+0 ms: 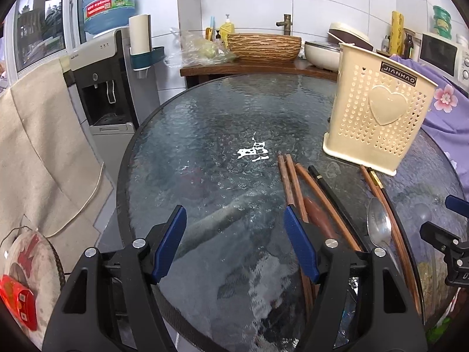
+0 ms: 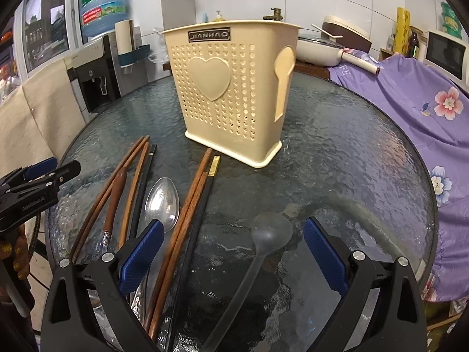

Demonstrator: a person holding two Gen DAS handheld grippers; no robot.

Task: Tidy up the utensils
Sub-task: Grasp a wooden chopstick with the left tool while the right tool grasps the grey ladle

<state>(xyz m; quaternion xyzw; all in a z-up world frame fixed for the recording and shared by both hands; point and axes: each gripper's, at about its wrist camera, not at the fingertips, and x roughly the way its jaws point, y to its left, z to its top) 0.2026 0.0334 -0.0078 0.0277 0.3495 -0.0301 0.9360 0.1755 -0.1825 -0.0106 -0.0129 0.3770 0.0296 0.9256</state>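
- Presently, the left tongs (image 1: pixel 234 243) angle downward over the round glass surface (image 1: pixel 205 135), jaws apart with only bare glass between the blue pads.
- Its right pad sits just over the near ends of a pair of brown chopsticks (image 1: pixel 288 179); whether it touches them cannot be told.
- The right tongs (image 2: pixel 233 252) likewise tilt downward, jaws wide apart, gripping nothing.
- A translucent grey spoon (image 2: pixel 271 231) lies between the right jaws, its bowl pointing away; the pads stand clear of it.
- A metal spoon (image 2: pixel 162 202) rests just beyond the right tongs' left pad, beside brown and black chopsticks (image 2: pixel 190 205).
- The cream perforated utensil holder (image 2: pixel 228 94) stands upright on the surface, beyond the utensils' far tips.
- More chopsticks (image 2: pixel 129 176) lie further left, near the left tongs.
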